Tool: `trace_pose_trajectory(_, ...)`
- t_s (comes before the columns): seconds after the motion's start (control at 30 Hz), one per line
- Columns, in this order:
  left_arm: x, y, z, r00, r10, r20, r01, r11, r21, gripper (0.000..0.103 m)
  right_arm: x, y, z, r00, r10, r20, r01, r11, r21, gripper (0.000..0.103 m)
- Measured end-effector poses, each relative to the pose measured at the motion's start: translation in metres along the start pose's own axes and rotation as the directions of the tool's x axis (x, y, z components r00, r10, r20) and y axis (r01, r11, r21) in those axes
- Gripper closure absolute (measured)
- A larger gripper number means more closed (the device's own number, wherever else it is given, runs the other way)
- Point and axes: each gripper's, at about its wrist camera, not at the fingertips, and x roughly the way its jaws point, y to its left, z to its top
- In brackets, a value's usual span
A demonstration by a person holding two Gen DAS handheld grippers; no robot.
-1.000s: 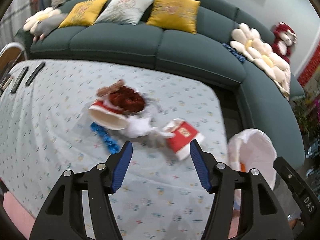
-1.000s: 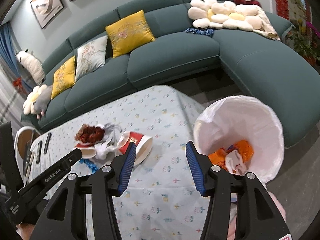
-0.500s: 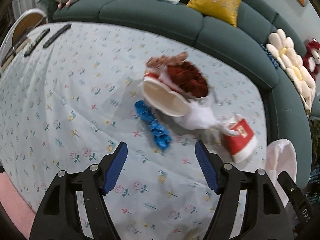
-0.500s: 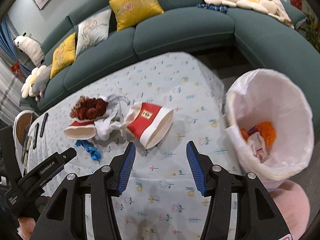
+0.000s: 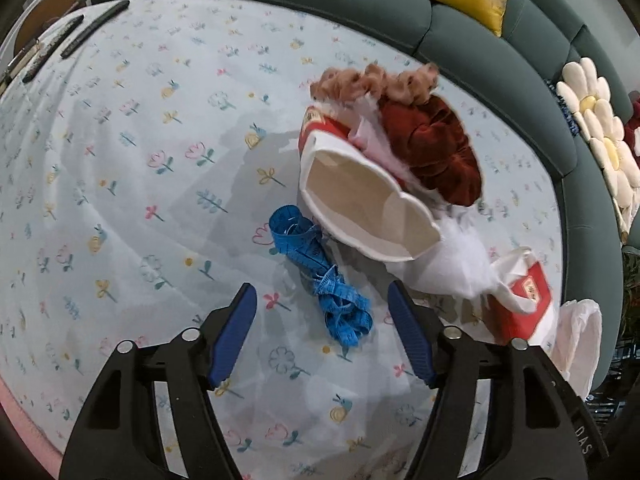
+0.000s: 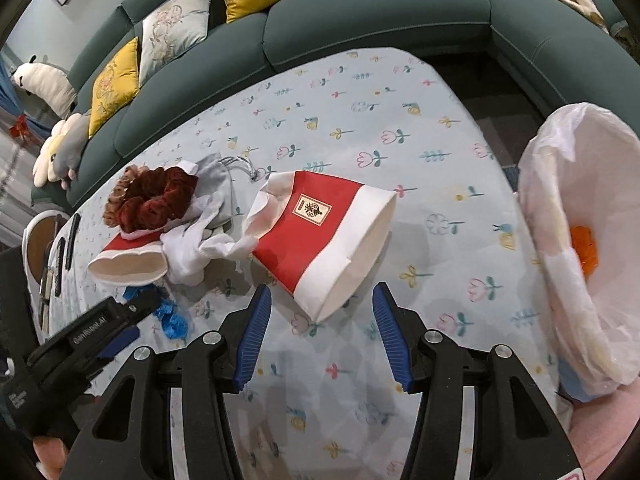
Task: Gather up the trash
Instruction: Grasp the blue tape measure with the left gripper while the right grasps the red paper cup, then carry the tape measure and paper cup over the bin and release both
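A crumpled blue tape measure (image 5: 320,276) lies on the flowered tablecloth, just ahead of my open left gripper (image 5: 320,312). Beyond it lie a red-and-white paper cup (image 5: 360,204) on its side, dark red scrunchies (image 5: 436,152) and white cloth (image 5: 448,264). My open right gripper (image 6: 320,312) hovers just short of a second red-and-white paper cup (image 6: 320,232) lying on its side. A white-lined trash bin (image 6: 576,240) with orange trash inside stands at the table's right edge. The left gripper (image 6: 120,320) shows over the tape measure (image 6: 172,320).
A dark green sofa (image 6: 360,28) with yellow and grey cushions curves behind the table. Remote controls (image 5: 96,28) lie at the far left of the tablecloth (image 5: 120,200). A grey drawstring pouch (image 6: 220,184) lies behind the scrunchies.
Both grippers have moved down and forward toward the table. The left now sits close over the blue tape measure, the right close to the red-and-white cup. Both stay open.
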Motion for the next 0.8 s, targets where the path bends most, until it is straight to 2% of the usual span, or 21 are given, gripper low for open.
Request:
trace_pose_trajectory(0.1, 0.011, 0.000, 0.001, 1.000, -0.002, -0.026, 0.002, 1.000, -0.004, 0.059, 0.009, 0.000, 0.004, 1.000, 0.006, -0.009, -0.006, 1.000, 0.012, 0.051)
trace_pose_trajectory(0.13, 0.010, -0.001, 0.002, 1.000, 0.003, -0.012, -0.003, 1.000, 0.002, 0.060, 0.011, 0.000, 0.005, 1.000, 0.001, -0.011, -0.001, 1.000, 0.011, 0.051)
trace_pose_trajectory(0.2, 0.011, -0.003, 0.002, 1.000, -0.004, -0.012, 0.005, 1.000, 0.031, 0.081, 0.017, 0.001, 0.005, 1.000, 0.001, -0.016, -0.001, 1.000, 0.009, 0.051)
trace_pose_trajectory(0.27, 0.012, -0.006, 0.001, 1.000, 0.009, -0.011, -0.008, 0.999, 0.050, 0.084, 0.021, 0.002, 0.005, 1.000, 0.011, -0.025, -0.010, 1.000, 0.007, 0.055)
trace_pose_trajectory(0.33, 0.011, -0.007, 0.000, 1.000, 0.008, -0.010, -0.007, 0.998, 0.054, 0.086, 0.022, 0.004, 0.003, 0.999, 0.021, -0.027, -0.021, 1.000, -0.001, 0.073)
trace_pose_trajectory(0.43, 0.008, -0.006, -0.003, 1.000, 0.013, -0.010, -0.012, 0.999, 0.050, 0.087, 0.019, 0.009, 0.001, 0.999, 0.035, -0.030, -0.035, 0.999, -0.012, 0.089)
trace_pose_trajectory(0.53, 0.000, -0.006, -0.007, 1.000, 0.001, -0.002, -0.001, 0.999, 0.032, 0.087, 0.012, 0.012, 0.000, 0.999, 0.050, -0.016, -0.051, 0.999, -0.015, 0.099)
trace_pose_trajectory(0.8, -0.047, -0.020, -0.024, 0.997, -0.039, 0.067, 0.034, 0.996, 0.078, 0.088, -0.036, 0.013, -0.002, 0.993, 0.099, 0.068, -0.097, 0.995, -0.025, 0.100)
